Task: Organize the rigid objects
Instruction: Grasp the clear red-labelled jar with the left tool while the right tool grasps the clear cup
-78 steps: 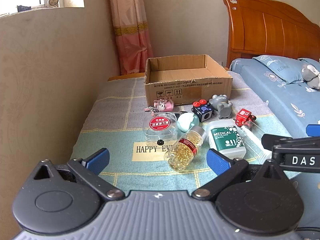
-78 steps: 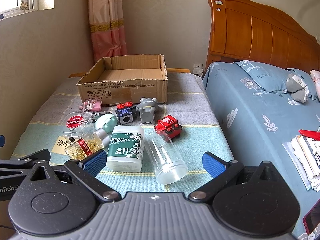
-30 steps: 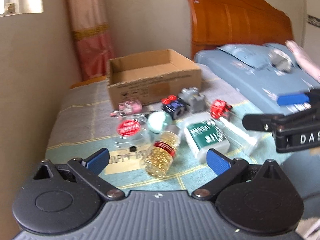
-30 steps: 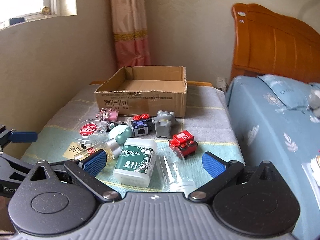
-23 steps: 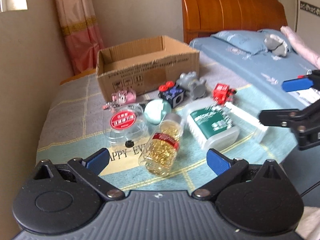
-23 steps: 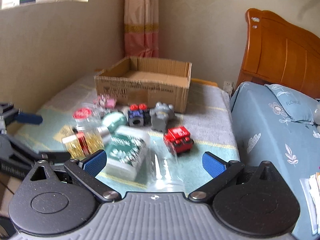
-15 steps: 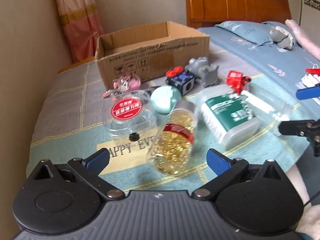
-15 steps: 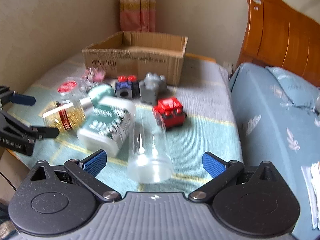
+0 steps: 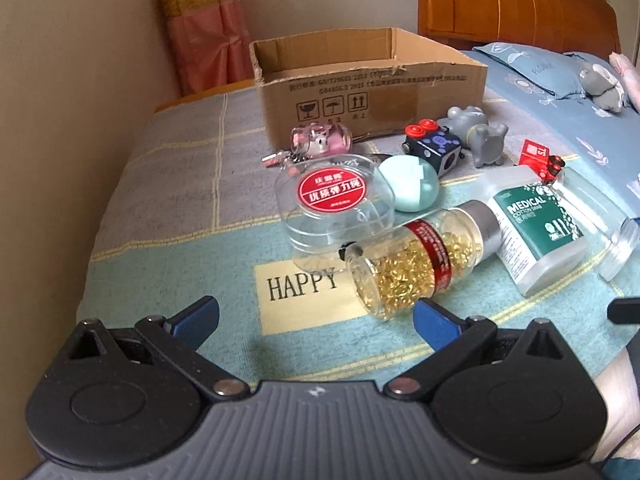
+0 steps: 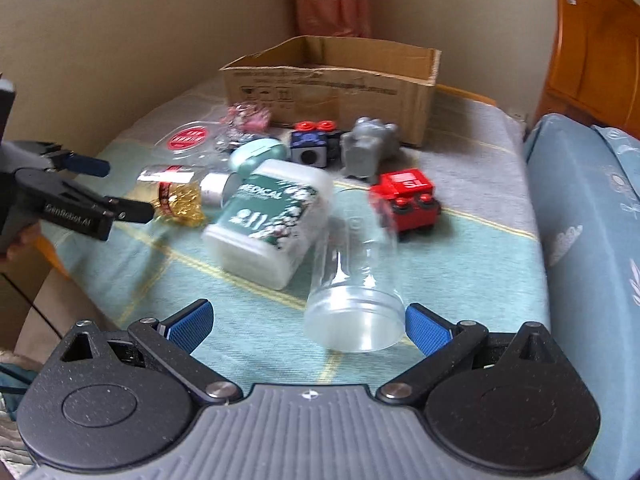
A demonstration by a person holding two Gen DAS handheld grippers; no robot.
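Left wrist view: the left gripper [image 9: 314, 322] has dropped in low and close, jaws spread wide, empty, and the capsule bottle [image 9: 420, 258] now lies just beyond its right finger. Right wrist view: the right gripper [image 10: 308, 326] has closed in too, wide and empty, with the clear jar [image 10: 356, 272] lying on its side between the fingers' line, mouth toward the camera. Both look set for a first pick; nothing is in the box [image 9: 368, 84] yet, and it sits behind the clutter. Readable writing: "HAPPY" on the cloth [image 9: 302, 280], "MEDICAL" on the swab tub [image 9: 536, 224], red Chinese-character label on the round case [image 9: 334, 196], too small to read. "GenRobot.AI" shows on the left tool.
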